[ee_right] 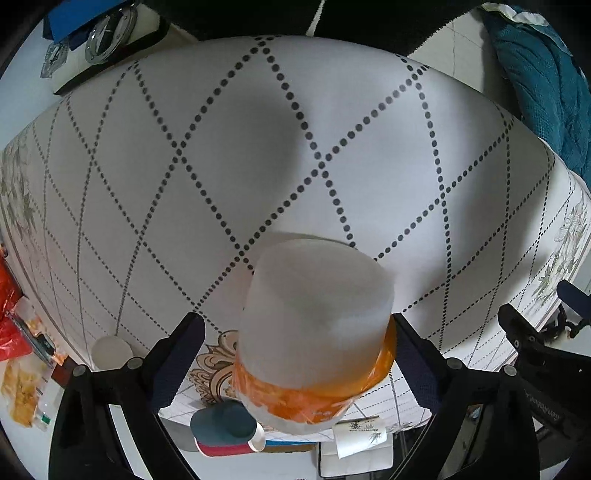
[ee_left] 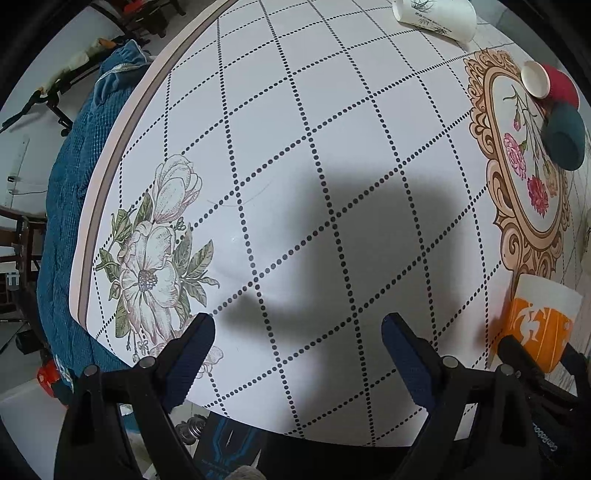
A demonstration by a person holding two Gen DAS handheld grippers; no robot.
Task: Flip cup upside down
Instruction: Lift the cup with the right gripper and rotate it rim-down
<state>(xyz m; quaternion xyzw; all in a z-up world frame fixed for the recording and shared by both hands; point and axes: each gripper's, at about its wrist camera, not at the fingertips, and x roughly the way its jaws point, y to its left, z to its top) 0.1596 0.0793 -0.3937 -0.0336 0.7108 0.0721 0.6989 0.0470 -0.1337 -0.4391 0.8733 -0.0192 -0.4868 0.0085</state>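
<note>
Left wrist view. My left gripper [ee_left: 298, 334] hangs released, its blue ribbed pads [ee_left: 192, 354] spread wide over the white tablecloth [ee_left: 332, 129] with its black dotted diamond grid. Printed on the cloth: a pale magnolia bloom [ee_left: 155, 258] near the left edge and an ornate tan scroll frame [ee_left: 517, 177] holding pink carnations toward the right edge. At the far edge lies a white paper cup with a green bamboo print [ee_left: 436, 18], on its side; its lettering is too small to read. By the right edge lie a red cup with a white interior [ee_left: 550, 83] and a dark teal cup [ee_left: 565, 136], touching each other. The white paper cup with an orange band [ee_left: 541, 317] shows near the right edge, with black parts of my right gripper just below it. A blue quilted fabric [ee_left: 74, 203] hangs beyond the table's left edge.

Right wrist view. My right gripper [ee_right: 299, 343] has its fingers [ee_right: 181, 347] on either side of the orange-banded cup, which fills the gap between them; I cannot tell whether the pads press it. Its closed white base faces the camera, blurred; the orange band reads no legible text. The teal and red cups, and the bamboo cup, sit low in frame.
</note>
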